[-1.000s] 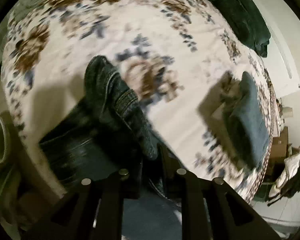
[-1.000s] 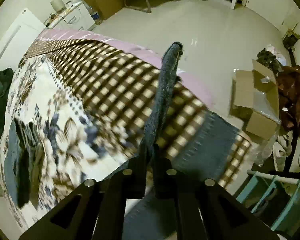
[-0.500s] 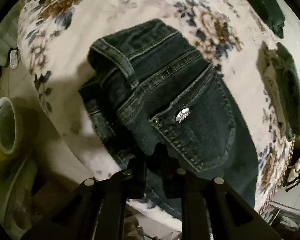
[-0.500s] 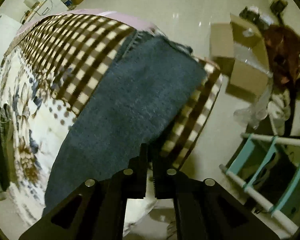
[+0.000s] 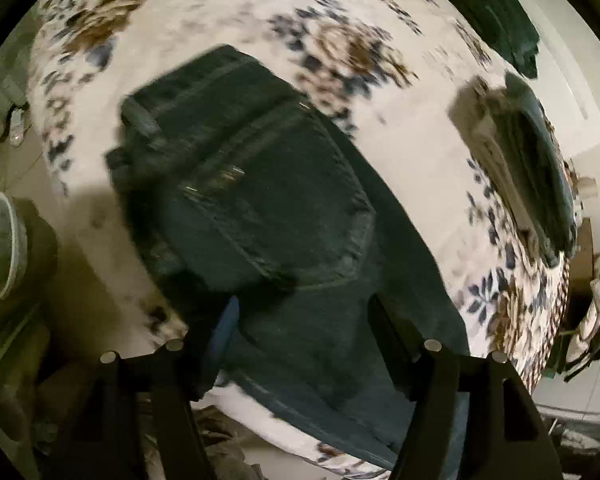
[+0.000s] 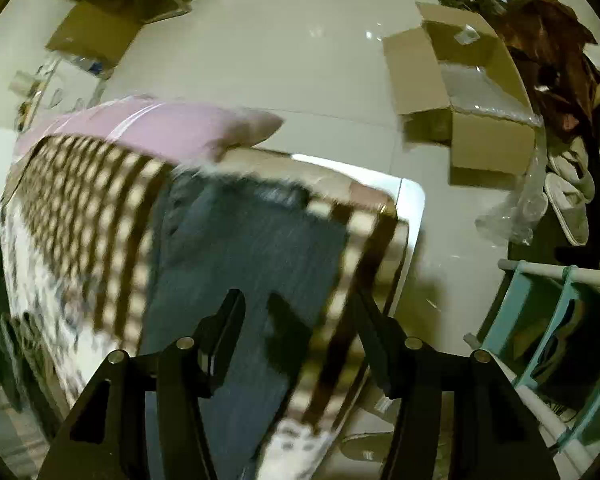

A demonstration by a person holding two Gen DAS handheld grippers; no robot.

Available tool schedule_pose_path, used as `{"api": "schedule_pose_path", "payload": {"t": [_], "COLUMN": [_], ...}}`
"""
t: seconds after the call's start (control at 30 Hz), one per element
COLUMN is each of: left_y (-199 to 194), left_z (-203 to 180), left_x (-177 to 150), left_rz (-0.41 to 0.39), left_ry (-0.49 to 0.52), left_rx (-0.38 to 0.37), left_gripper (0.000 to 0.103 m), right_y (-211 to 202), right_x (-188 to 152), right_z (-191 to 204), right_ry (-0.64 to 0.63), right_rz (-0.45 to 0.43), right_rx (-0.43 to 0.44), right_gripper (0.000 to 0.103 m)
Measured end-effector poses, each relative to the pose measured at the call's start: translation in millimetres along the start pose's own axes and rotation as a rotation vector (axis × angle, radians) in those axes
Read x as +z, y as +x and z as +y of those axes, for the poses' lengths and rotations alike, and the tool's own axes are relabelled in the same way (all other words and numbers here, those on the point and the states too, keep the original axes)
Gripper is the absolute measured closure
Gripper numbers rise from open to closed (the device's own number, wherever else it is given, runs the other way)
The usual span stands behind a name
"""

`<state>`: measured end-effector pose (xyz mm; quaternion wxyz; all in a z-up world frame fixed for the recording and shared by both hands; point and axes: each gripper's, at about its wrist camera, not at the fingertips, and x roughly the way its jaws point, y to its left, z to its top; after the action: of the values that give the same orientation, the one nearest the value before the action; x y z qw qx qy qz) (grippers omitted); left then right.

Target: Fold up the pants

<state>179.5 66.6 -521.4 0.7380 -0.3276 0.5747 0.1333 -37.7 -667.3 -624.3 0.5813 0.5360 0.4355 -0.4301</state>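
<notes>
Dark blue jeans lie flat on the floral bedspread, waist end and back pocket up in the left wrist view. My left gripper is open just above the jeans below the pocket, holding nothing. In the right wrist view the leg end of the jeans lies over the brown checked part of the blanket near the bed's foot. My right gripper is open above the leg, empty.
A folded dark garment lies on the bed to the right, and a dark green garment at the far edge. A round bin stands on the floor left. Cardboard boxes and a teal rack stand beyond the bed's foot.
Both grippers have let go of the jeans and opened. The jeans, lifted a second ago, now lie spread flat on the bed. Both grippers have drawn back slightly.
</notes>
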Motion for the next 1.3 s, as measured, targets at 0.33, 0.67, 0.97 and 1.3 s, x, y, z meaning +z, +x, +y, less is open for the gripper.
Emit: {"api": "schedule_pose_path", "payload": {"t": [0.33, 0.67, 0.97, 1.3], "left_y": [13, 16, -7, -2], "left_z": [-50, -50, 2, 88], "left_x": [-25, -36, -19, 44], "left_rz": [-0.019, -0.008, 0.0, -0.037], "left_ry": [0.064, 0.054, -0.054, -0.205], "left_rx": [0.028, 0.051, 0.011, 0.022], "left_gripper": [0.038, 0.038, 0.038, 0.038], "right_y": [-12, 14, -7, 66], "right_x": [22, 39, -62, -285], "right_z": [24, 32, 38, 108], "right_ry": [-0.17, -0.293, -0.245, -0.357], "right_rz": [-0.133, -0.057, 0.173, 0.545], "right_rx": [0.002, -0.078, 0.101, 0.223], "right_gripper": [0.101, 0.101, 0.05, 0.05]}}
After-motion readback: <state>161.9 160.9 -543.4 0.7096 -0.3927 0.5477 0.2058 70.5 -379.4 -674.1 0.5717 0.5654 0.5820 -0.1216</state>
